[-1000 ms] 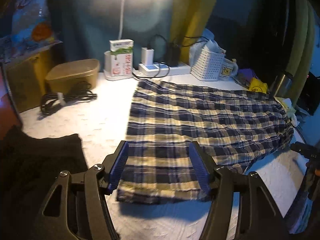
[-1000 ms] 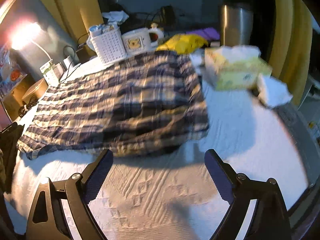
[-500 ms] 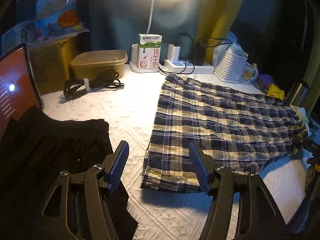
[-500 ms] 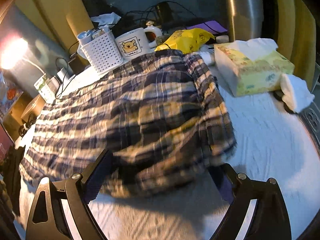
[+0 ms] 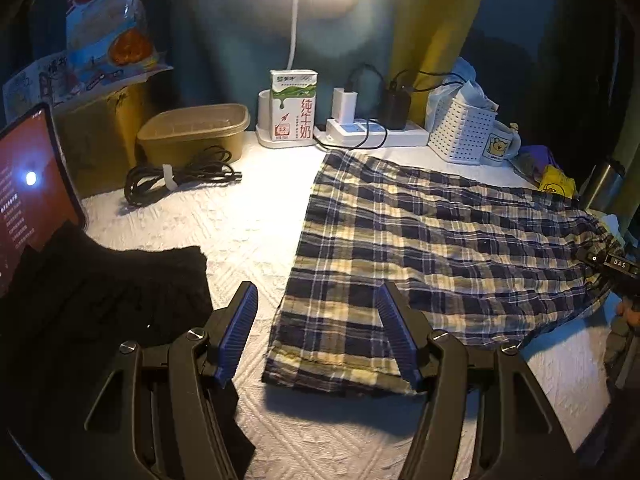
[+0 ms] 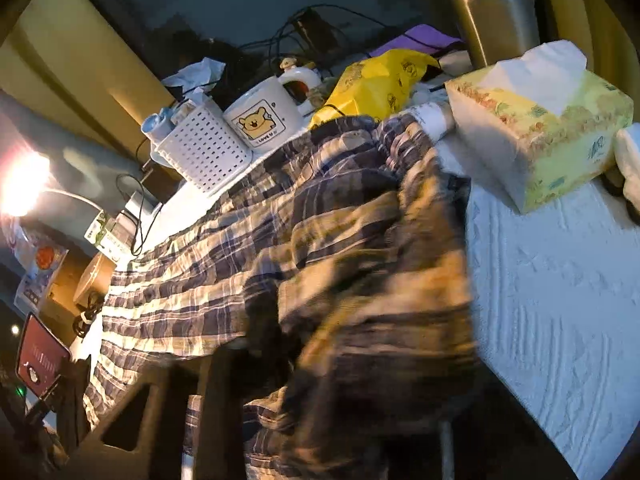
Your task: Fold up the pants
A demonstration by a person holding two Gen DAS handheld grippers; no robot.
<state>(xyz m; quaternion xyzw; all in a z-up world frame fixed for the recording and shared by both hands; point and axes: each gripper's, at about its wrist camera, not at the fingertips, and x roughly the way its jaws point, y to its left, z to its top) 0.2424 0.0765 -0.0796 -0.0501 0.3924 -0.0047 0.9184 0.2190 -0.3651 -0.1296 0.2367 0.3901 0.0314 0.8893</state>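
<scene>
Blue and yellow plaid pants [image 5: 420, 248] lie flat on the white bedspread [image 5: 240, 224], legs toward me in the left wrist view. My left gripper [image 5: 316, 296] hovers open just above the near hem corner, touching nothing. My right gripper [image 5: 608, 264] is at the far waist end. In the right wrist view the waistband cloth [image 6: 360, 300] is bunched up and lifted between its closing jaws. The cloth hides the pads, and only the dark left finger frame [image 6: 160, 416] shows.
A black garment [image 5: 100, 300] and a lit tablet [image 5: 28, 200] lie left. Along the back stand a brown tub [image 5: 192, 132], cable coil [image 5: 176, 176], milk carton [image 5: 294, 104], power strip [image 5: 372, 134], white basket [image 5: 460, 132] and mug [image 6: 260, 120]. A tissue box [image 6: 540, 132] stands right of the waistband.
My right gripper moved forward onto the waist end, and its wide jaws closed into the cloth, which now bunches up. The left wrist view swung left; its jaws stayed as wide.
</scene>
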